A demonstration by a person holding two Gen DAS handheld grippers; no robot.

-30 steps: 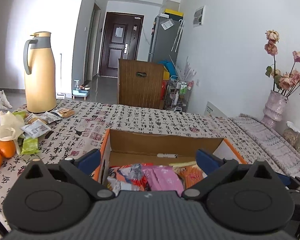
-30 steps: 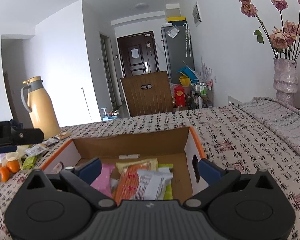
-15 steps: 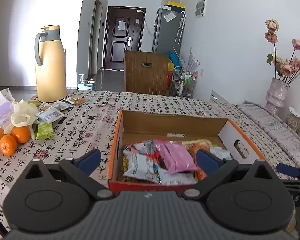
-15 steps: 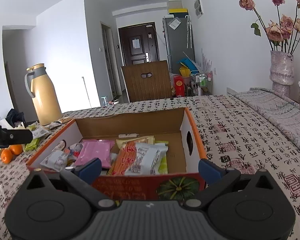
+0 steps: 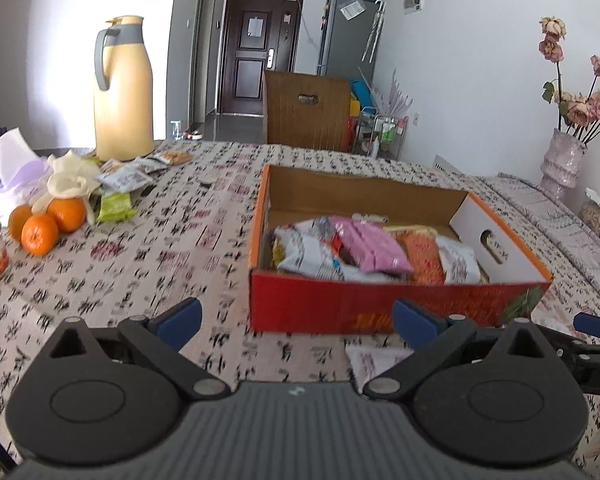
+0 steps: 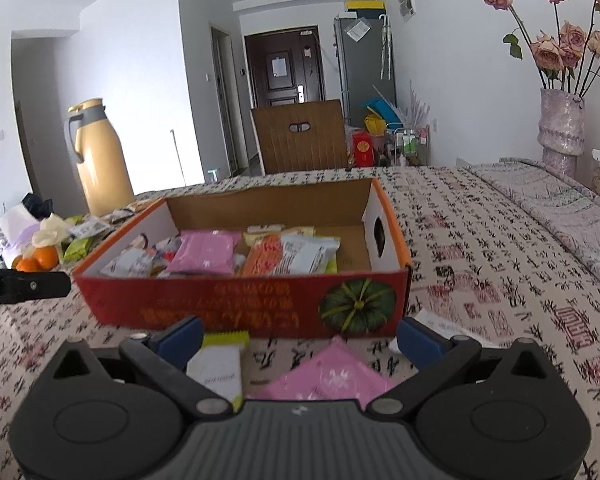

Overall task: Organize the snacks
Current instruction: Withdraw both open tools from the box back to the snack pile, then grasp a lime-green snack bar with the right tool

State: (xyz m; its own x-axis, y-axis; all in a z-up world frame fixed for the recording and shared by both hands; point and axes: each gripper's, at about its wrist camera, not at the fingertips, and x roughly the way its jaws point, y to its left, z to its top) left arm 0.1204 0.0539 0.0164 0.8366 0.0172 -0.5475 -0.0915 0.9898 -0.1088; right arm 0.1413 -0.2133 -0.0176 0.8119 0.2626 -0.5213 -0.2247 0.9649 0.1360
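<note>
Both tools have pulled back from over the box (image 6: pixel 244 304) since a second ago, so its red front wall now shows whole, and loose packets have come into view in front of it. The left tool (image 5: pixel 296 318) and right tool (image 6: pixel 300 334) both stand with fingers apart, holding nothing. The box sits on the worktop (image 5: pixel 160 248), already part filled with snacks. A pink packet (image 6: pixel 328 380) and a white packet (image 6: pixel 218 368) lie just before the right tool. The step in hand looks like fetching the next snack; that calls for lowering the right tool onto one packet and closing.
</note>
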